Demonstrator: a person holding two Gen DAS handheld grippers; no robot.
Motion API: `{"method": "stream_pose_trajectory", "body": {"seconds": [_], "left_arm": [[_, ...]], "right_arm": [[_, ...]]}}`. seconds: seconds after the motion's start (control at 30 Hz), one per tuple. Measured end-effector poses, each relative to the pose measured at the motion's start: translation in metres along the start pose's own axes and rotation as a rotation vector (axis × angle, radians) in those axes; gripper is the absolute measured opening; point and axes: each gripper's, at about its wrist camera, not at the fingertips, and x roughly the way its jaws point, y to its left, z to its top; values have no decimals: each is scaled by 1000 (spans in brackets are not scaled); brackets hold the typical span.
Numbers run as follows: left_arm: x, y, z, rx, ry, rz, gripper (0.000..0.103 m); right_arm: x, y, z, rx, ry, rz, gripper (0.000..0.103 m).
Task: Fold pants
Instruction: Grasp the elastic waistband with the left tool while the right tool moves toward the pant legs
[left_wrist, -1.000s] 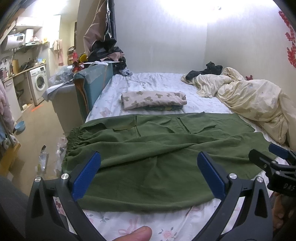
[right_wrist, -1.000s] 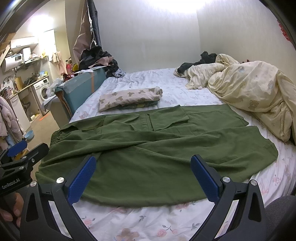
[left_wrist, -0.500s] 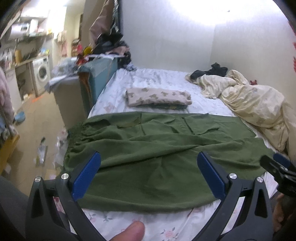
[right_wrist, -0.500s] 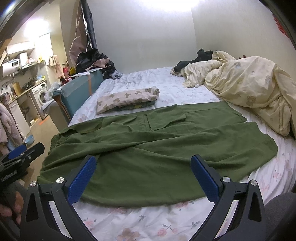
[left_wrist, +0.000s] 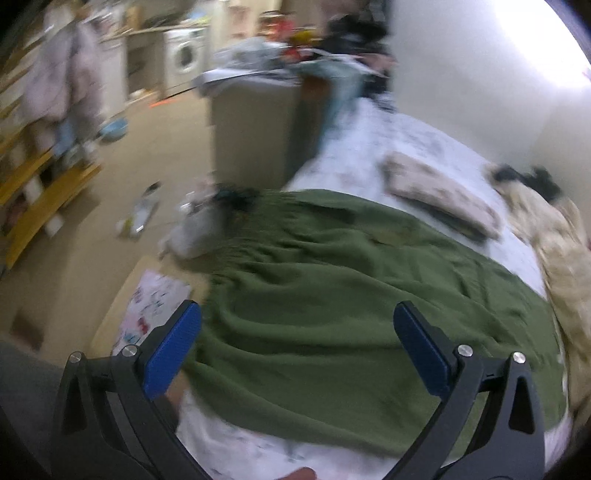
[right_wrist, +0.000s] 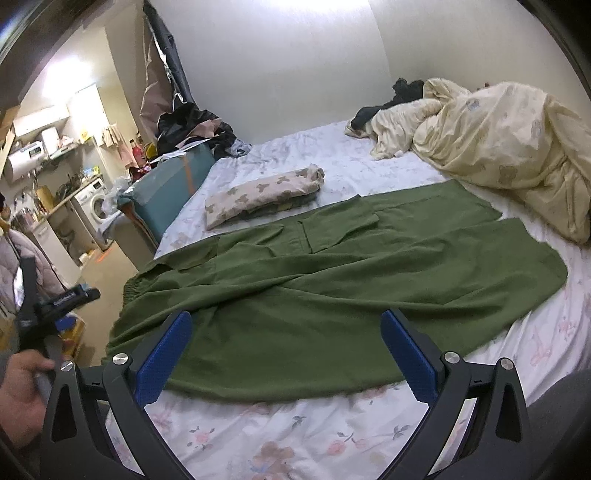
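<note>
- Left wrist view, badly blurred: left gripper (left_wrist: 295, 347) spread wide with nothing between its blue pads (left_wrist: 171, 356), hanging above the near-left part of the green pants (left_wrist: 332, 314).
- Pants spread flat on the bed (left_wrist: 258, 448) straight ahead; gathered waistband (left_wrist: 243, 225) ahead and to the left, right at the mattress edge.
- Probably reaching for that waistband. Best taken with one pad slid under the cloth at the corner, both layers pinched together, not just the top one.
- Left of the gripper only a drop to the floor (left_wrist: 85, 236); little bed there, so lift up and inward.
- Right wrist view, sharp: right gripper (right_wrist: 286, 354) likewise gaping and empty, over the near hem of the pants (right_wrist: 332, 295).
- Leg ends (right_wrist: 532, 266) far ahead to the right, just beside the crumpled duvet (right_wrist: 498, 155); folded bundle (right_wrist: 266, 195) ahead, just past the far edge.
- Bare sheet directly below the gripper and to its right: open room for laying a fold.
- Other gripper (right_wrist: 55, 302) low at left, held by a hand (right_wrist: 22, 391).
</note>
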Motion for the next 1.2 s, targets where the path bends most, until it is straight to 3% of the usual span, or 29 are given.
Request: {"method": "stream_pose_trajectory", "body": {"seconds": [0.13, 0.3, 0.4, 0.53, 0.67, 0.7, 0.77, 0.87, 1.0, 1.2], "left_arm": [[12, 43, 2, -152, 25, 46, 102], [34, 87, -24, -351, 101, 78, 102], [54, 93, -47, -409, 160, 97, 98], [81, 85, -76, -431, 209, 71, 86], [97, 92, -92, -517, 195, 65, 84], [98, 95, -92, -537, 191, 61, 81], [99, 98, -89, -568, 183, 19, 46], [92, 87, -76, -516, 167, 1, 11], [65, 74, -55, -455, 115, -6, 9], [28, 40, -9, -249, 112, -1, 8]], "right_arm": [[3, -11, 5, 74, 11, 53, 103], [7, -12, 8, 102, 25, 94, 103], [11, -11, 7, 110, 41, 109, 103], [16, -13, 8, 127, 55, 118, 103], [19, -16, 7, 133, 66, 101, 103], [20, -16, 6, 132, 69, 97, 103], [21, -16, 6, 128, 73, 88, 103], [22, -15, 5, 119, 71, 79, 103], [24, -12, 5, 101, 73, 73, 103], [32, -30, 3, 174, 112, 65, 103]]}}
